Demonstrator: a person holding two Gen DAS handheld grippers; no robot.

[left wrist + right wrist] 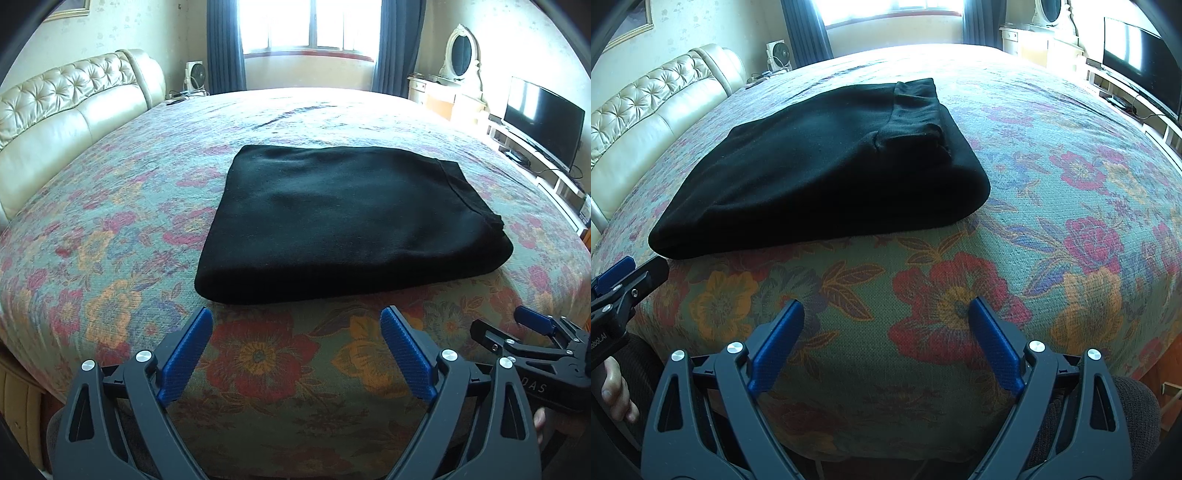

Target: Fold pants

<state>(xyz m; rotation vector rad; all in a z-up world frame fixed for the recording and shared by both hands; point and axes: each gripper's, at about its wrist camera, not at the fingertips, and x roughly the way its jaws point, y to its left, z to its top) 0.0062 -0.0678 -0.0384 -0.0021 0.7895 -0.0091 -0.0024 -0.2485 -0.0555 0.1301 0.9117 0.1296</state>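
The fold is being judged as essentially finished: the black pants (347,221) are lying as a compact, several-layered rectangle on the floral bedspread (110,229), with the waistband edge showing on the side towards the television (543,122). Taking the pants as reference, the left gripper (295,354) is being held just short of their near folded edge, apart from it, jaws spread wide with nothing between them. The right gripper (886,343) is being held on the same near side, further out past the near right corner of the pants, likewise wide open and empty. No cloth is being touched by either tool. If anything is being called for next, it is probably only a light smoothing of the bundle, or withdrawal.
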